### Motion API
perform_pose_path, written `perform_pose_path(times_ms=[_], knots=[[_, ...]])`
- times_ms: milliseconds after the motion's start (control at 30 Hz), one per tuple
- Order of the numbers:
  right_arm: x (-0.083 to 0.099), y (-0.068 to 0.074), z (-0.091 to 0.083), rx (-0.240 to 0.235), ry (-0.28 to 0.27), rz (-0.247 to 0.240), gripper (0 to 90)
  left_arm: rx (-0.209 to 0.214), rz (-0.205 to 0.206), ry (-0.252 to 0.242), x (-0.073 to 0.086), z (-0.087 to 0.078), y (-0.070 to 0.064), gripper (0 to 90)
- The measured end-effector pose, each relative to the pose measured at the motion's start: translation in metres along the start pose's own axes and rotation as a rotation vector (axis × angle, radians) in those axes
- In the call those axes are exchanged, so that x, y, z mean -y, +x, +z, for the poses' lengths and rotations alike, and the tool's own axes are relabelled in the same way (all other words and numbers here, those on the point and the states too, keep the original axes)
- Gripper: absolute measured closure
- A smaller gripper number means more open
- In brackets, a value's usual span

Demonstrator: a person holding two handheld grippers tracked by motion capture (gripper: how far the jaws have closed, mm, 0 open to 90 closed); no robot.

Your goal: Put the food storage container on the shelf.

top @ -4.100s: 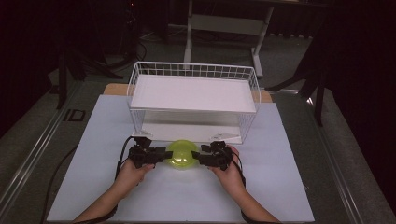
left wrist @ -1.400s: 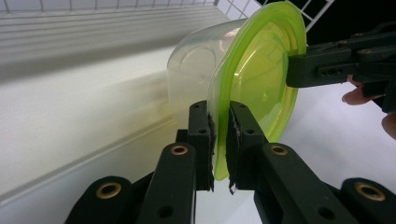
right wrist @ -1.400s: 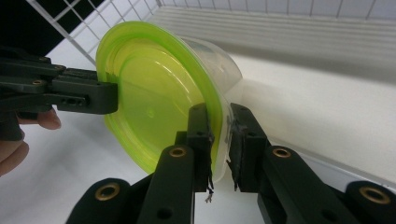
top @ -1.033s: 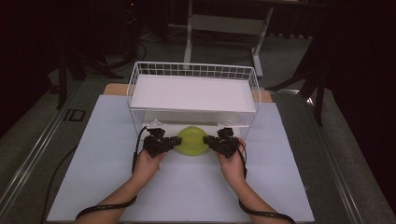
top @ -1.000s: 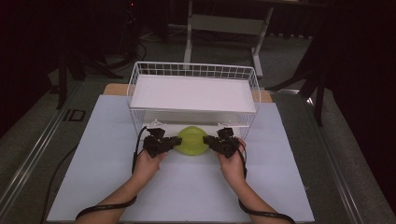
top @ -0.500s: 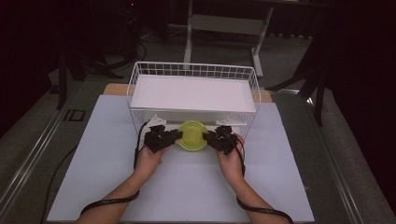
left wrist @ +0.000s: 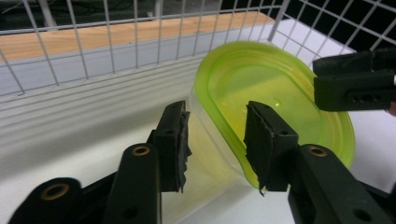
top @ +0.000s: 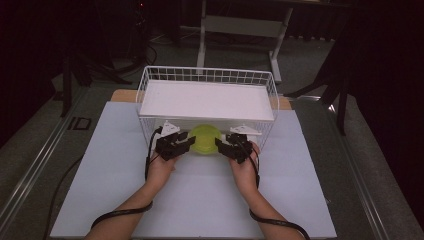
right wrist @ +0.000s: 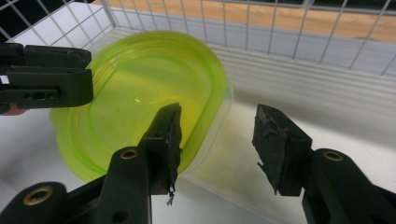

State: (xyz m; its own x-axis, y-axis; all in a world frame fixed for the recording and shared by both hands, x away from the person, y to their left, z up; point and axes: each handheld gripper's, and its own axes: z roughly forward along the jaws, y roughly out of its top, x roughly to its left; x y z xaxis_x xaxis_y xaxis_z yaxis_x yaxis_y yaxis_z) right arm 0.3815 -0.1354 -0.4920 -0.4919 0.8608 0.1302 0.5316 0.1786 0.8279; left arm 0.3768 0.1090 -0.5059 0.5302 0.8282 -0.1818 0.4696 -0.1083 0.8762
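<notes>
Green tub (top: 203,139): under the basket's (top: 207,75) shelf, near edge. Your left tongs (top: 186,144) and right tongs (top: 220,145): each spread, astride its rim, one left, one right.

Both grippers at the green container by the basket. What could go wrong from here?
1. Both pairs of jaws stand open around the translucent green oval lidded plastic container, so the left gripper and right gripper may not hold it; it may slip.
2. It is tilted at the white wire basket's lower opening, so the lid may catch the wires.
</notes>
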Motion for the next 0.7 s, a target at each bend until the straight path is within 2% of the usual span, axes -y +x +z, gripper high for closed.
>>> perform_pose_path(times_ms=[133,200,267,300,367,433,600,700], knots=[[-0.002,-0.002,0.003,0.002,-0.005,0.029,48.0,-0.009,-0.03,-0.017,0.0,0.004,0.003,54.9],[-0.002,-0.006,0.005,-0.018,-0.004,0.065,45.3,-0.012,-0.046,-0.018,-0.001,0.006,0.004,53.4],[-0.002,-0.01,0.006,-0.029,-0.001,0.101,42.8,-0.011,-0.042,-0.022,-0.001,0.008,0.005,53.4],[-0.001,-0.01,0.007,-0.028,-0.003,0.102,42.2,-0.016,-0.034,-0.022,-0.002,0.008,0.005,53.4],[-0.001,-0.009,0.007,-0.02,-0.012,0.092,43.3,-0.023,-0.038,-0.022,-0.002,0.009,0.005,53.2],[0.0,-0.009,0.007,-0.039,-0.031,0.096,43.5,-0.001,-0.043,-0.034,-0.002,0.008,0.004,51.5],[0.005,-0.004,0.001,-0.031,-0.059,0.03,42.9,-0.002,-0.016,-0.033,-0.001,0.002,-0.001,49.6],[0.005,-0.001,-0.005,-0.03,-0.068,0.009,42.8,0.005,-0.027,-0.043,0.0,-0.007,-0.002,49.6]])
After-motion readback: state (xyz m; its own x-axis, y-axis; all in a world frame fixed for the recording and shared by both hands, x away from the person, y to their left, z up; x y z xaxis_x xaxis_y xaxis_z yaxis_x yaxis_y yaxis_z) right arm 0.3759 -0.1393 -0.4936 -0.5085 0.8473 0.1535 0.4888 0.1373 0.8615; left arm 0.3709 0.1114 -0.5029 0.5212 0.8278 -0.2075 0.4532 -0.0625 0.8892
